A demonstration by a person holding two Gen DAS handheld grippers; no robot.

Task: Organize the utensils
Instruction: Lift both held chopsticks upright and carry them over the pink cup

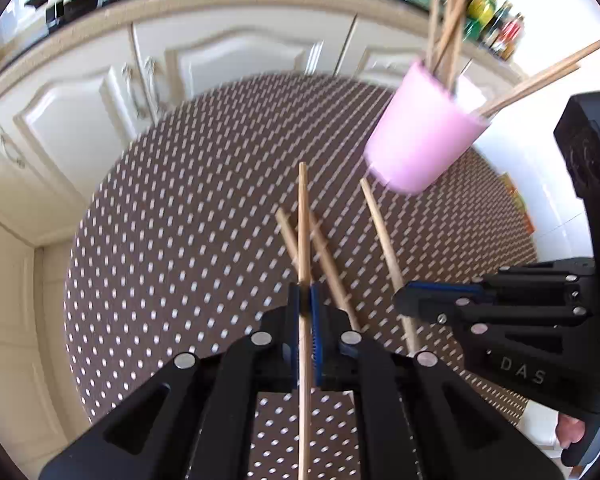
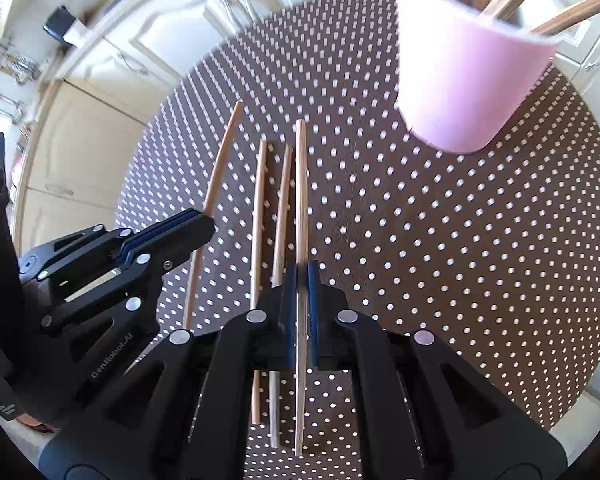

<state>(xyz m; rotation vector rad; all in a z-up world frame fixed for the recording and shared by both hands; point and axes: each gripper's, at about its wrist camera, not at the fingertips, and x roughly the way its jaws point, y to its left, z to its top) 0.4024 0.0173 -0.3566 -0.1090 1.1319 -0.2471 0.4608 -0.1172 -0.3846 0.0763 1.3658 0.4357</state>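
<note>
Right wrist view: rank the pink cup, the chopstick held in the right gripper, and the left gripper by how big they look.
1. Pink cup: broadest, though partly cut off by the frame.
2. Left gripper: bulky, but near the camera, so its rank against the cup is unsure.
3. Chopstick clamped in the right gripper: longest, but by far the thinnest.

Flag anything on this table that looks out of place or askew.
Two loose wooden chopsticks still lie on the brown polka-dot tablecloth rather than in the pink plastic cup with the others. Each claw, left and right, is shut on a single chopstick. Nothing looks spilled or broken.
</note>
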